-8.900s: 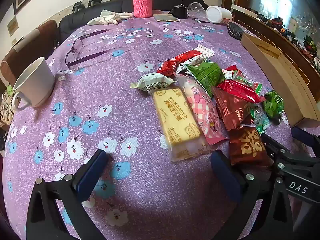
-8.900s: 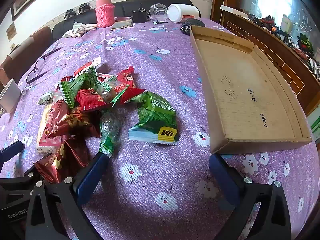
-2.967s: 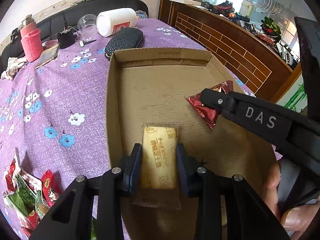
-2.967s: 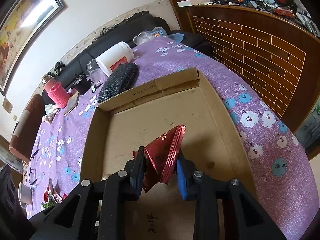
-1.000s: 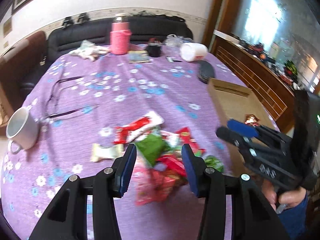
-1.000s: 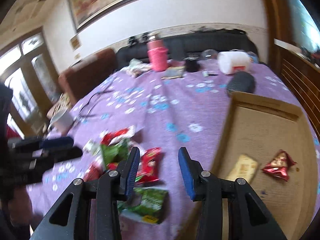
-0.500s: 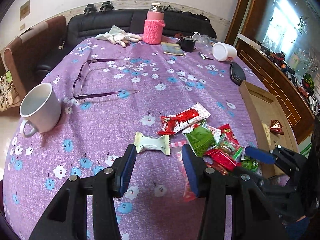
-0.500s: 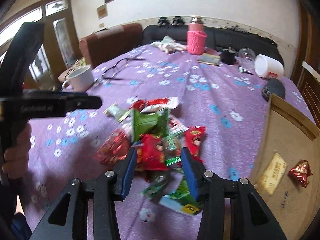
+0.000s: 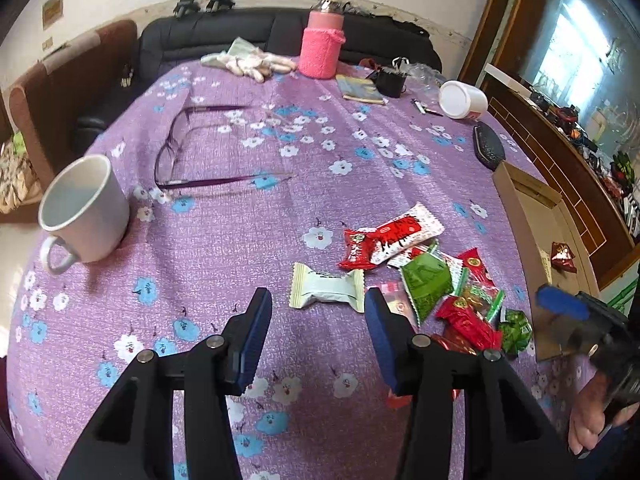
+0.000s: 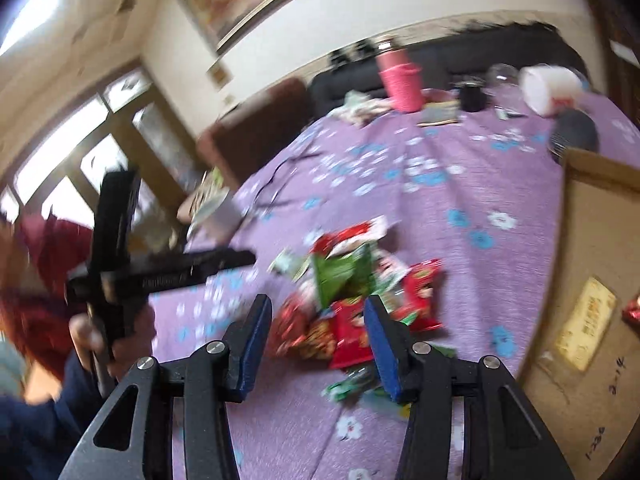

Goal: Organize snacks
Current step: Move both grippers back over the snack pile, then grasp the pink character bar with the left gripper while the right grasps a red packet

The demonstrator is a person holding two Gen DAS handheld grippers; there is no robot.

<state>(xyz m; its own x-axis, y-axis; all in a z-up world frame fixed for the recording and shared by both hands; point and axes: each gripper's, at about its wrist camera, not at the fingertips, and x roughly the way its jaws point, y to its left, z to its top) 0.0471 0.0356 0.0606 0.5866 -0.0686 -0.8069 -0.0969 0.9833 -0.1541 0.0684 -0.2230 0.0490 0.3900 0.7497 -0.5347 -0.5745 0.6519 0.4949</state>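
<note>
The left tool (image 9: 318, 332) is hovering over the table (image 9: 240, 240) with its jaws parted and nothing between them. The pale green wrapped snack (image 9: 326, 290) is lying just ahead of its tips, slightly toward the right finger, with its long axis running across the gap from one finger toward the other. To pinch it across its narrow width, the tool would probably need to roll or come at it from an end. The left tool is the nearer one to this snack.

The right tool (image 10: 318, 332) is opening, empty, above the heap of red and green packets (image 10: 352, 300), which is sitting directly ahead of it and between its fingers in the picture.

The left view is showing the pale snack sharply and apart from the heap; the right view is blurring it. The right view is showing the cardboard box (image 10: 580, 240) to its right, with a yellow biscuit pack (image 10: 586, 322) already lying inside.
</note>
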